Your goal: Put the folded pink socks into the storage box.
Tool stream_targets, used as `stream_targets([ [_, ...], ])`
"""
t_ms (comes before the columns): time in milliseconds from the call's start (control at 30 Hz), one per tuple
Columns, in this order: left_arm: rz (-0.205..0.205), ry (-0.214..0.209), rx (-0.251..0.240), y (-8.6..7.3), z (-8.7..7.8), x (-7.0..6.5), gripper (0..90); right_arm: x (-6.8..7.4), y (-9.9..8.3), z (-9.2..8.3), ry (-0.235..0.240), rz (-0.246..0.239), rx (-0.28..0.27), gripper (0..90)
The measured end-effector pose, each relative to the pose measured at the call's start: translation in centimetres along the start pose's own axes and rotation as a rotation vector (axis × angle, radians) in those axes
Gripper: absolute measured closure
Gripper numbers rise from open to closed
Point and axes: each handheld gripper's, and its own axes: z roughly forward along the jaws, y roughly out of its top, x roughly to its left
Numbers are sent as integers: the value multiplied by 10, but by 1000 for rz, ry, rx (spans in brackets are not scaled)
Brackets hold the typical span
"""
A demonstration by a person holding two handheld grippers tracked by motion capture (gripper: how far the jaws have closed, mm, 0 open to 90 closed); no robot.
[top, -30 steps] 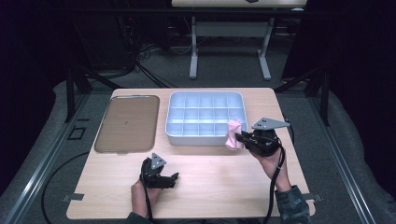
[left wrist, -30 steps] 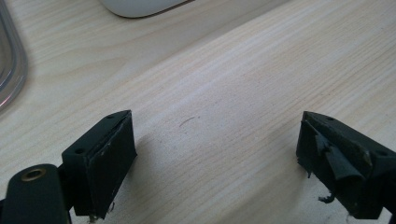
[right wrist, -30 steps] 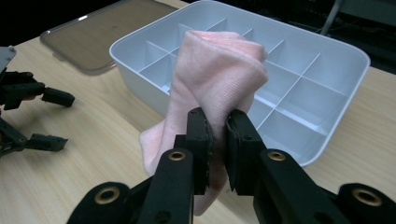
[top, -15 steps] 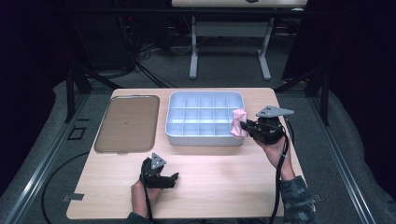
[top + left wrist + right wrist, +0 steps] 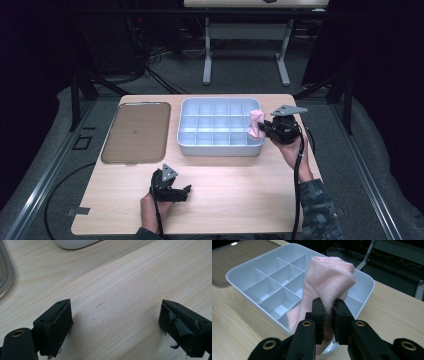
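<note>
At nine o'clock on the table [image 5: 235, 200] lies the flat brown tray [image 5: 135, 131], bare and clear of the work. The left gripper [image 5: 186, 190] rests at six o'clock near the front edge, its jaws spread wide over bare wood with nothing between them. At the centre sits the white divided bin [image 5: 200, 149], every visible compartment empty. The right gripper [image 5: 261, 131], at three o'clock, is clamped tight on a pink cloth [image 5: 257, 124], which hangs above the bin's right-hand wall. The step in hand looks like carrying the cloth over to drop it into a compartment. Next, the cloth's trailing end must clear that wall before the jaws let go, centred over one cell so it doesn't straddle a divider. Open room lies across the front and right of the table.
</note>
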Motion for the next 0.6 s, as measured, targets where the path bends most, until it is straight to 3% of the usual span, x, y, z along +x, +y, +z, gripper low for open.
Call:
stream_targets([
  [300,0,0,0,0,0,0,116,-3,-2,28,-49,-51,84,805],
  [600,0,0,0,0,0,0,116,-6,-9,46,-63,-74,154,803],
])
